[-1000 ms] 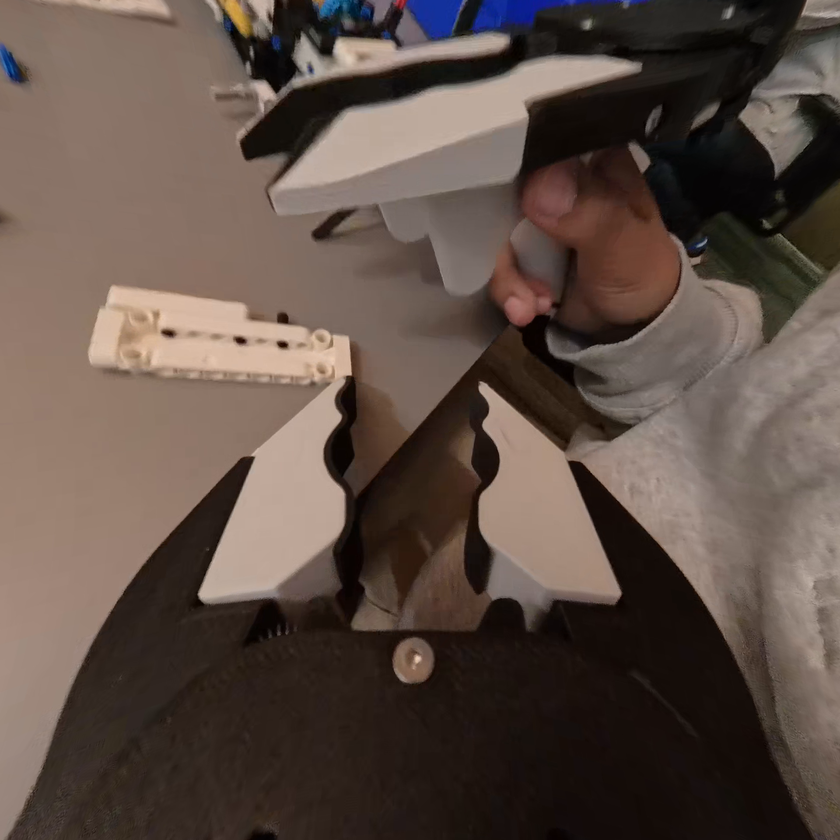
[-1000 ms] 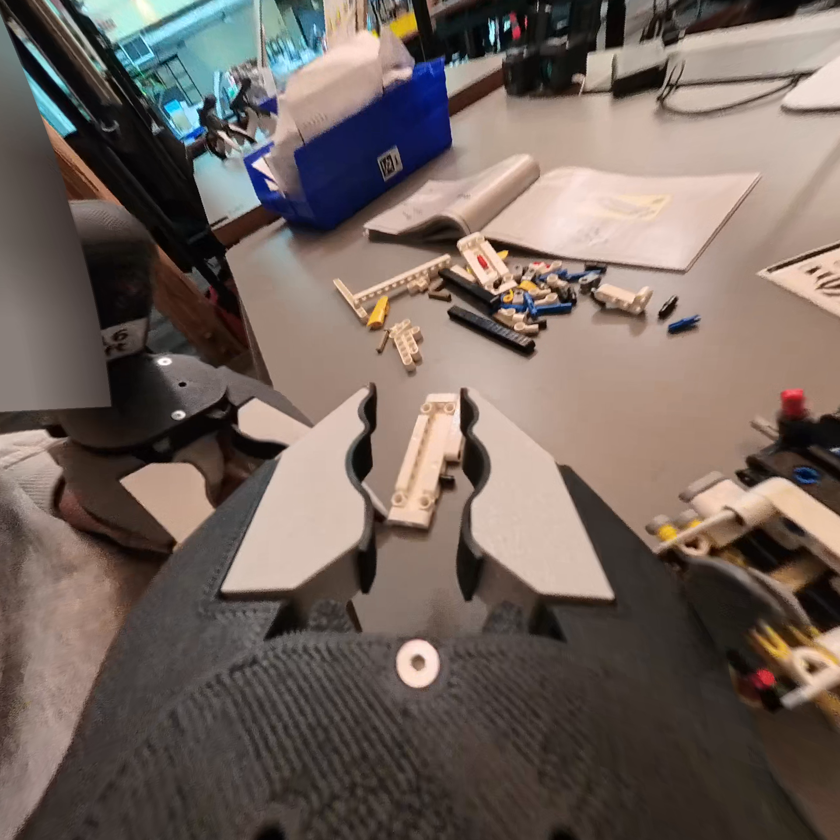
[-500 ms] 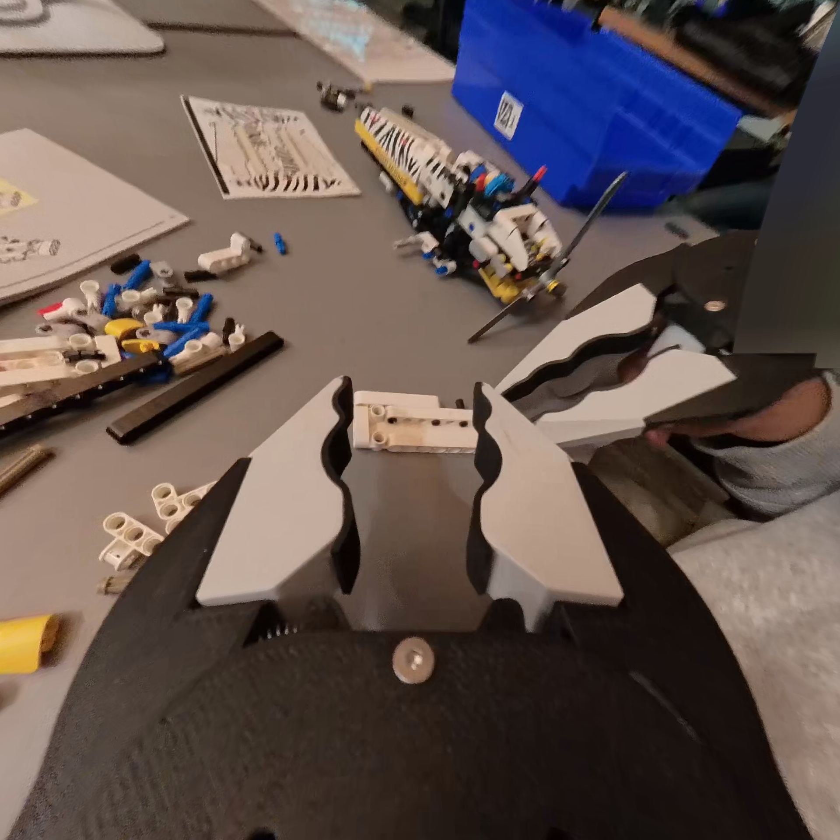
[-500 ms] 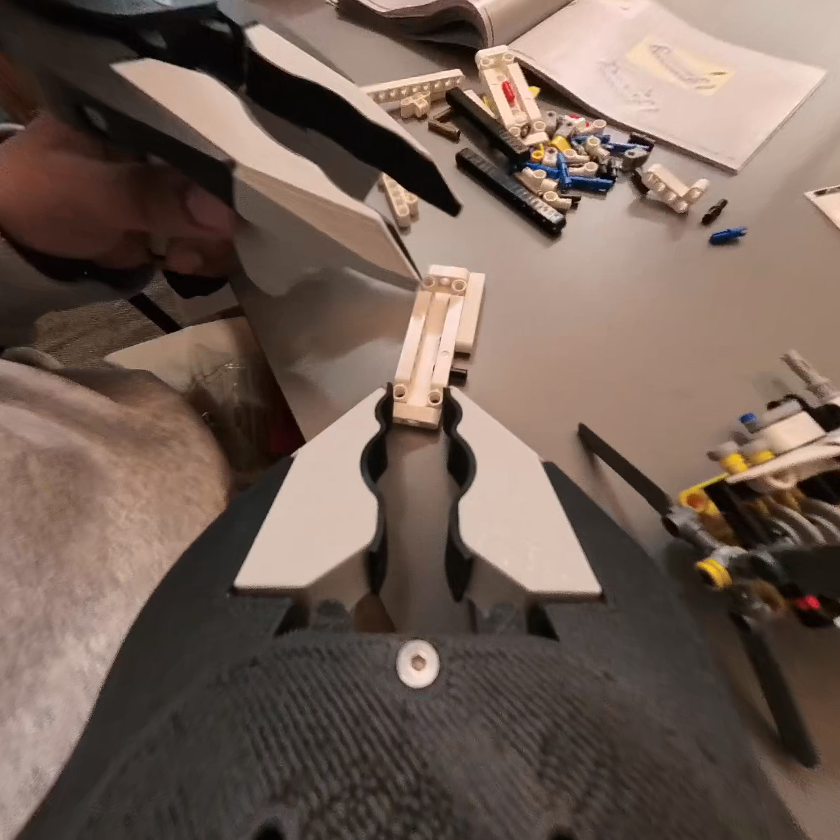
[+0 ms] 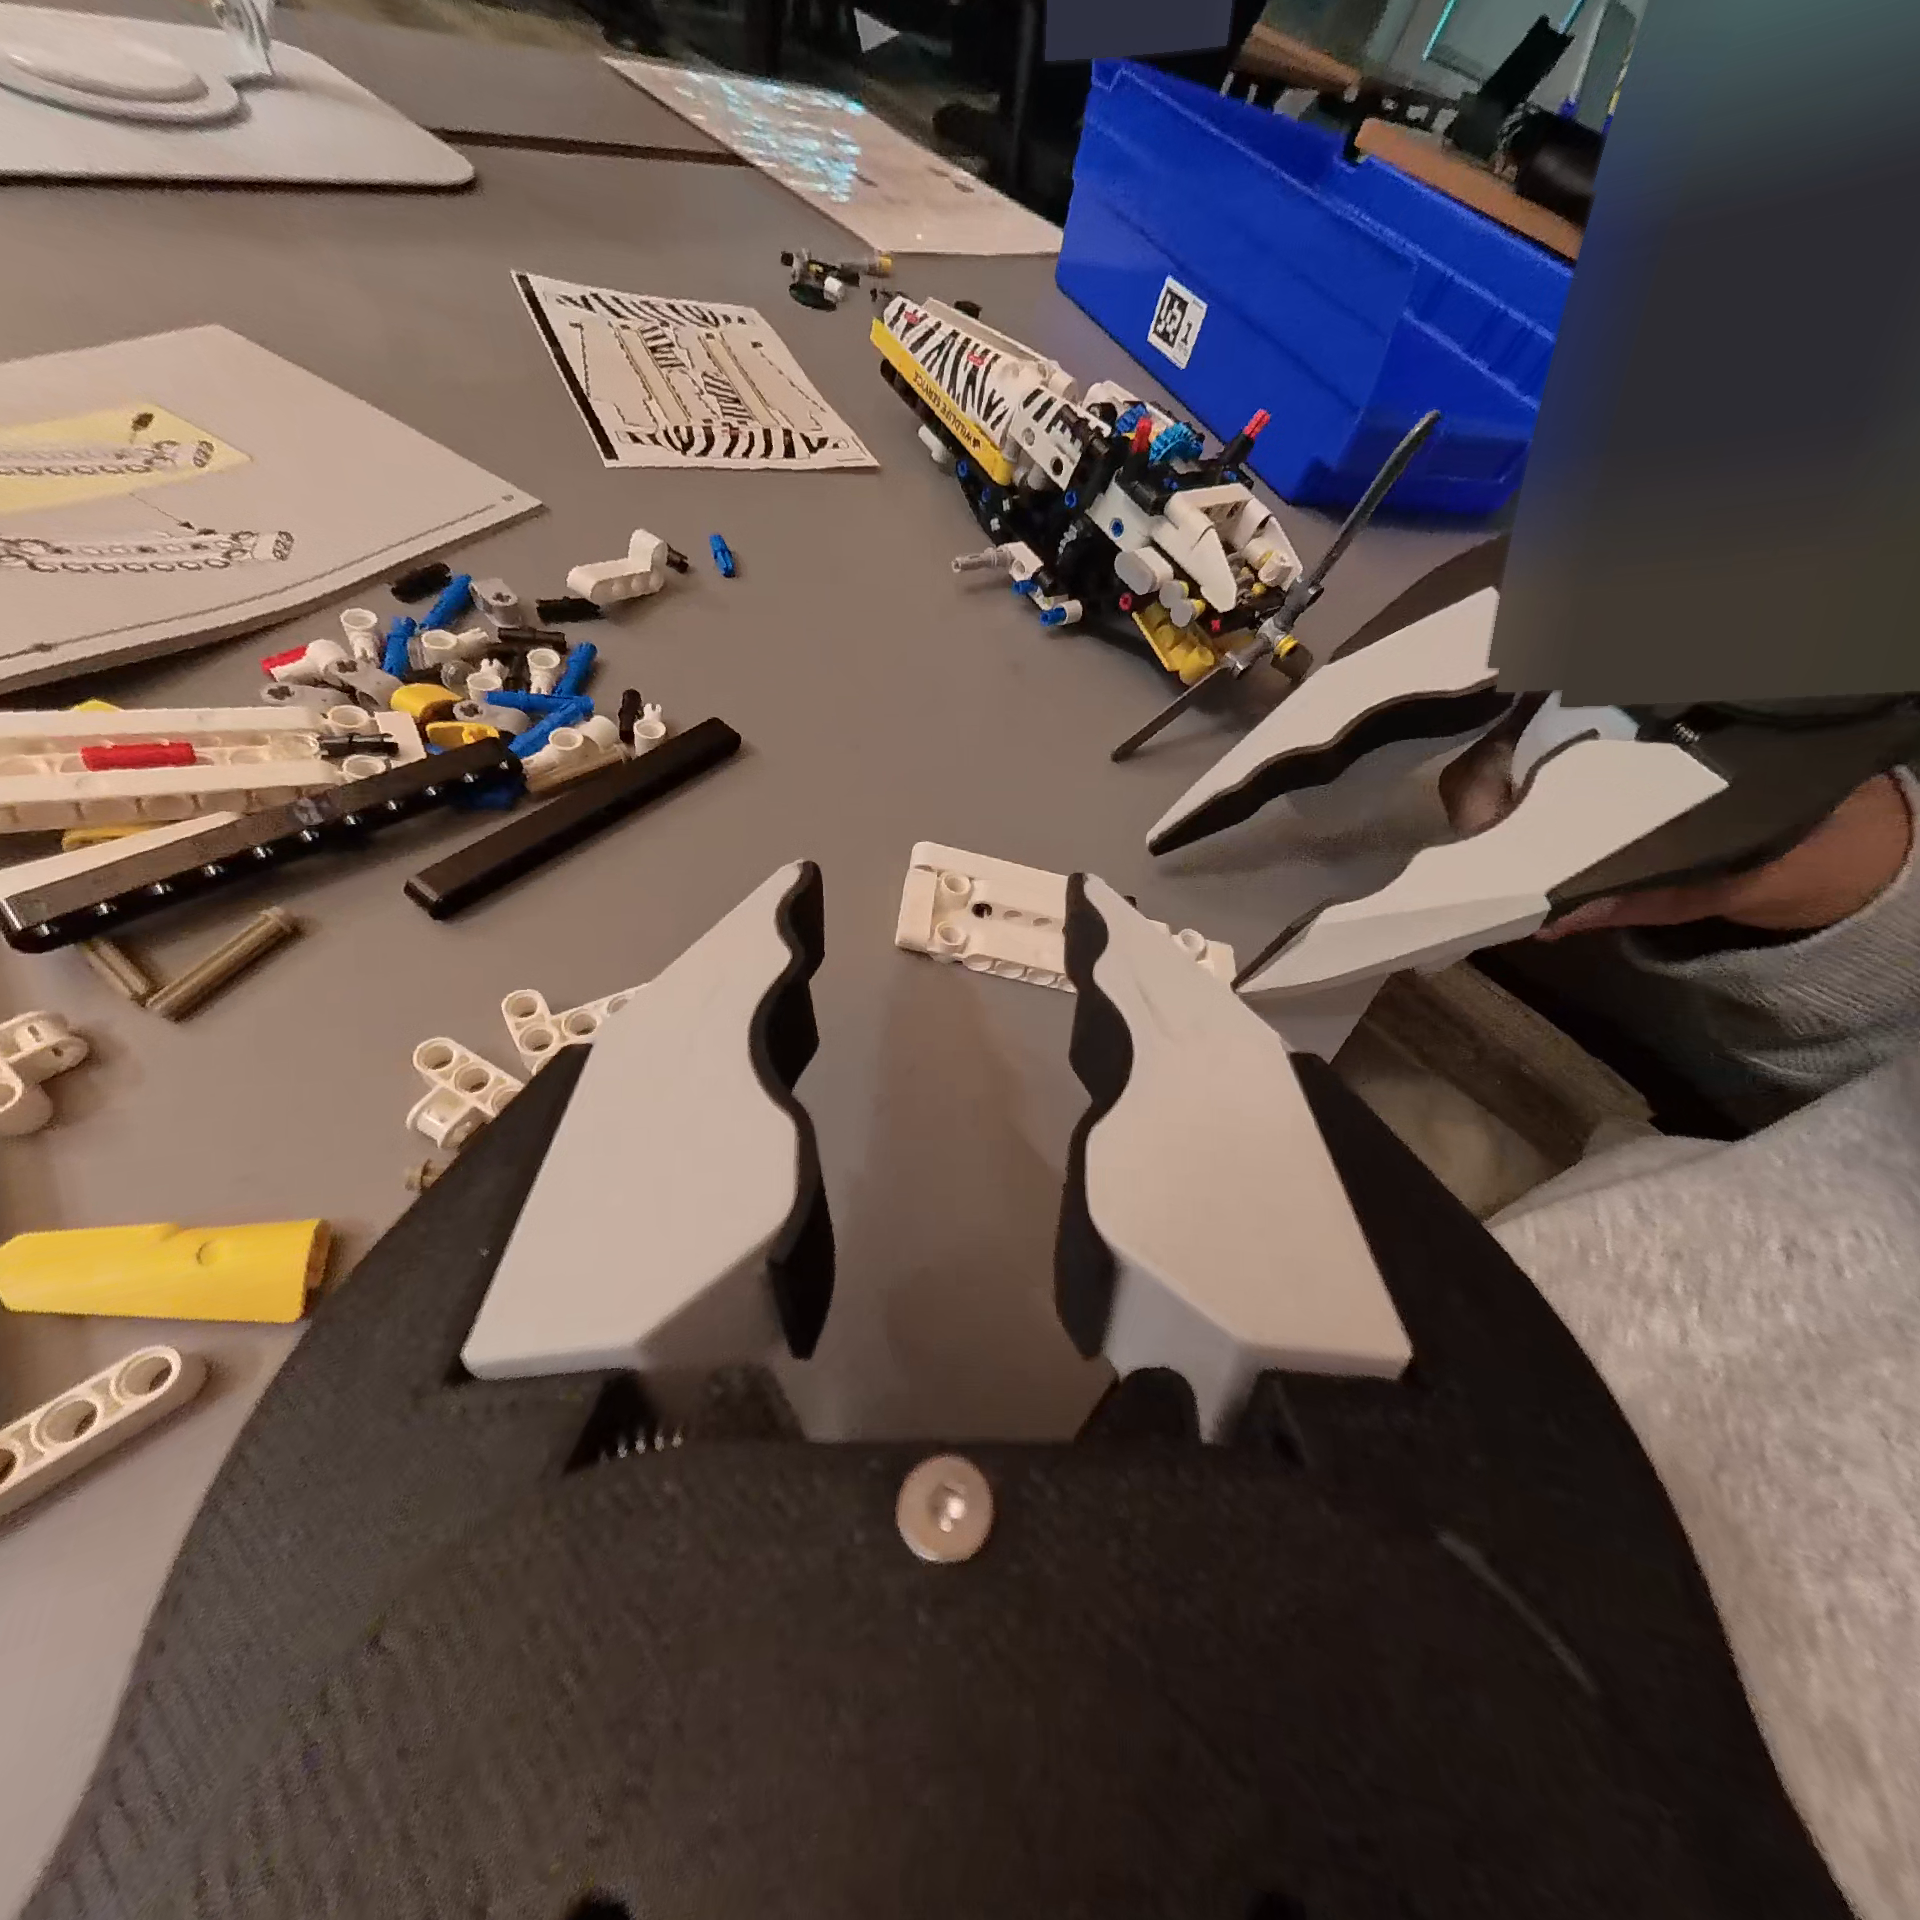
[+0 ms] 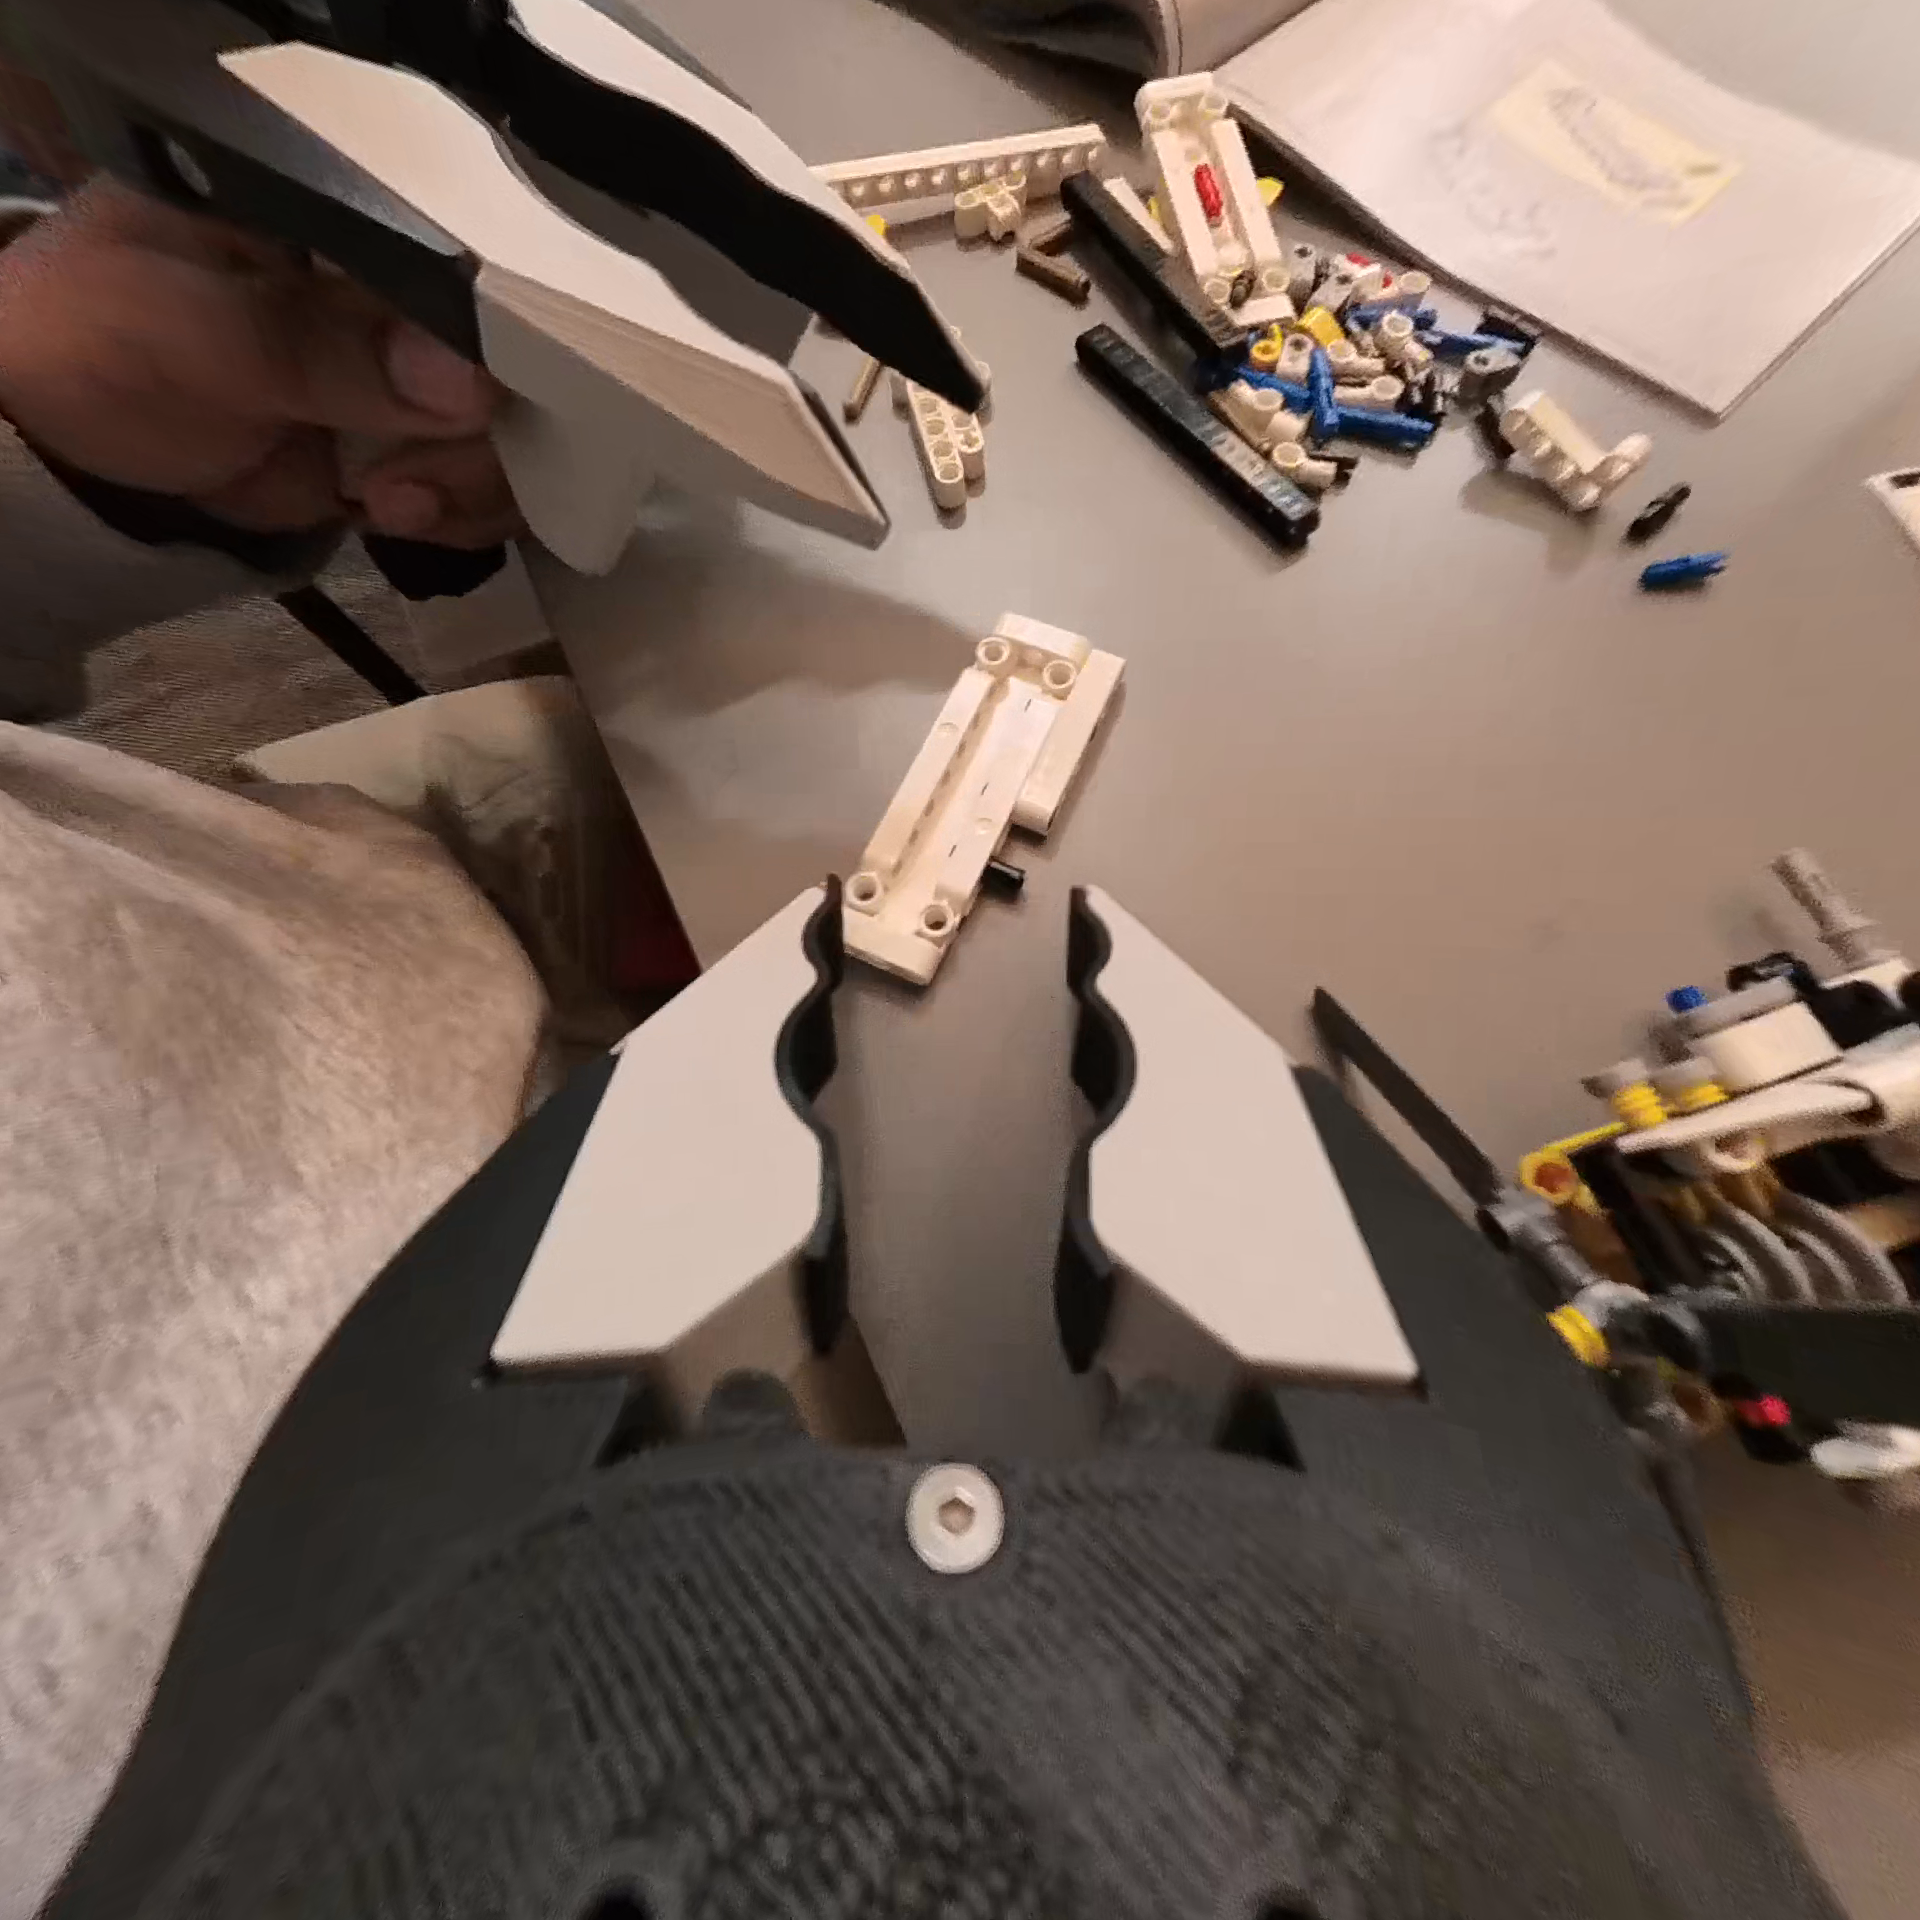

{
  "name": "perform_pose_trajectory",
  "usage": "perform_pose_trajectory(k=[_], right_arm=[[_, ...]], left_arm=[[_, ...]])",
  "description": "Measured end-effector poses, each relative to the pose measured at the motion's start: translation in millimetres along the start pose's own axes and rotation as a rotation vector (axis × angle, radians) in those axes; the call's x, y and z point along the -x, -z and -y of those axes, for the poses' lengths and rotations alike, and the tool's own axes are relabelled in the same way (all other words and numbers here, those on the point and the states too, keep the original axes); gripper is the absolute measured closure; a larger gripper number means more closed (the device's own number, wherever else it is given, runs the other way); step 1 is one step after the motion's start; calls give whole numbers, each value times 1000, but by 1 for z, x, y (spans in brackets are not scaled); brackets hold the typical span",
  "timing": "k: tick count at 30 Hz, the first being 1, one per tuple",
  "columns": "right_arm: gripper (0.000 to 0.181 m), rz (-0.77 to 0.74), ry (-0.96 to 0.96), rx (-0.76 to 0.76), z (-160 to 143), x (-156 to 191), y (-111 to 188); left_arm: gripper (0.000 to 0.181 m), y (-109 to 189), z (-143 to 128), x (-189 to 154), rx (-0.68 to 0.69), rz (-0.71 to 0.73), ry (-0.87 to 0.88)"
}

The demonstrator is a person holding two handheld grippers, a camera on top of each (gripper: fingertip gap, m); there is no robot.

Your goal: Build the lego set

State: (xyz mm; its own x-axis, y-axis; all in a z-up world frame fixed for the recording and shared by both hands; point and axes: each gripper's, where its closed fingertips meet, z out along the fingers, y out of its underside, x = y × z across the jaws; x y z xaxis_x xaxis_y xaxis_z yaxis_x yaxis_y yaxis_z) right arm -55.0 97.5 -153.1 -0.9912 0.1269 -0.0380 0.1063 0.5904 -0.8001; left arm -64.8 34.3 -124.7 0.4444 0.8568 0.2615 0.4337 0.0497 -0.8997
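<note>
We hold both claws over the grey worktop [image 5: 883, 665], and neither grips anything: the left claw [image 5: 943, 894] stands with its jaws spread and empty, and the right claw [image 6: 951, 914] is likewise parted with nothing between the pads. The piece we judge to be the next one wanted, a long white panel [image 6: 987, 790], lies flat on the worktop by itself near the front edge, well apart from the loose parts. From the right wrist view its near end sits just at the tip of the right claw's left finger, slightly off the centre of the gap, so the claw would need to shift a little leftward before closing. From the left wrist view the same panel lies just beyond the fingertips, partly hidden behind the right finger.

The two claws point at the panel from different sides, which we take as a set-up for one to steady or lift it while the other takes the opposite end. Its place alone in open space makes it easy to reach.

The half-built model [image 5: 1091, 478], white with zebra striping and yellow trim, rests farther off beside the blue bin [image 5: 1299, 312]. The pile of small pins and beams [image 5: 468, 675] lies to the left, near the open instruction booklet [image 5: 208, 488], kept in view for reference
</note>
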Motion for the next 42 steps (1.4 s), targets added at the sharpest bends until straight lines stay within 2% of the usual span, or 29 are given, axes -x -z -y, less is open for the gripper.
perform_pose_trajectory(k=[4, 7, 11, 18, 21, 28, 35, 37, 39, 42], right_arm=[[137, -93, 113, 49, -5, 3, -7], [142, -133, 218, 58, -3, 4, -8], [153, -229, 234, 95, -6, -19, -3], [149, -85, -121, 47, -10, -21, -3], [158, -31, -190, 21, -9, -19, -2], [159, 72, -55, 50, -5, 2, -10], [159, 90, 36, 62, -2, 2, -13], [157, 78, 42, 72, -4, 0, -13], [143, 46, 59, 71, -5, -4, -12], [142, -5, 74, 58, -5, -10, -9]], left_arm=[[137, 0, -1, -1, 3, -4, -4], [137, 0, 0, -1, 0, -6, -5], [138, 0, -1, -2, 4, -17, -2], [138, -2, -3, -2, 27, -39, 20], [138, -5, -7, -3, 55, -41, 20], [139, -2, 4, -8, -17, -78, 41], [138, 2, 11, -4, -49, -115, 134], [138, 1, 12, -5, -44, -118, 129], [138, 1, 12, -5, -42, -114, 112], [138, 0, 15, -5, -46, -103, 87]])
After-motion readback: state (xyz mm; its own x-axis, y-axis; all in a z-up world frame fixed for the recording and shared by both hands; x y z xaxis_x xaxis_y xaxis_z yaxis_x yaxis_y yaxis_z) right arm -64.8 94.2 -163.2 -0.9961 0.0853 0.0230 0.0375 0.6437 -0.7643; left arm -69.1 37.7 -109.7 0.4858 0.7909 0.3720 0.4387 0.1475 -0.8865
